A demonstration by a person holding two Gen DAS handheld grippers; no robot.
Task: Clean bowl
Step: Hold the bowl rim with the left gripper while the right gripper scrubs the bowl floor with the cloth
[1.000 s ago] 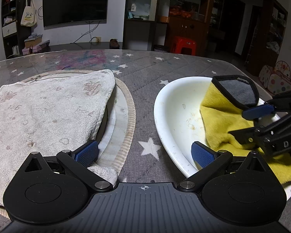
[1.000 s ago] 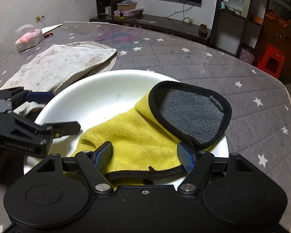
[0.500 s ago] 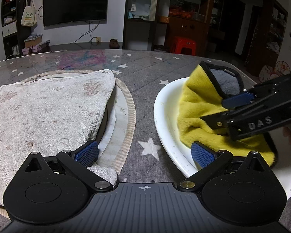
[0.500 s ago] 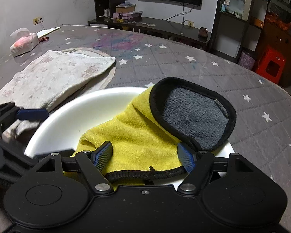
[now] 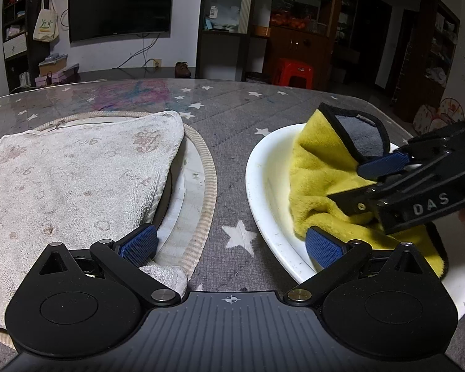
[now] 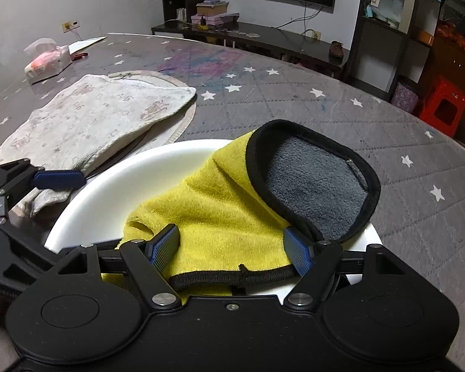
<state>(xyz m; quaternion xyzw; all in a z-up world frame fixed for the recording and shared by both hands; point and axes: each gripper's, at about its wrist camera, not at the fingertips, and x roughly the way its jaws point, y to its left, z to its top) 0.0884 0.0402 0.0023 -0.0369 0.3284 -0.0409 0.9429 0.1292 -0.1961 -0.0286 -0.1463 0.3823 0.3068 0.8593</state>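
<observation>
Right view alone shows a tissue pack. Right gripper clamps cloth in bowl; left gripper gapes, straddling its rim beside towel.

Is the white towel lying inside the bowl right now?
No. The white towel lies on the round mat beside the bowl; only the yellow cloth is in the bowl.

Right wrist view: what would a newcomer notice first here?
The yellow cloth with its grey, black-edged flap, bunched in the white bowl and held between the right claw's pads. To its left, a stained pale towel lies over a round mat on the star-patterned table.
</observation>
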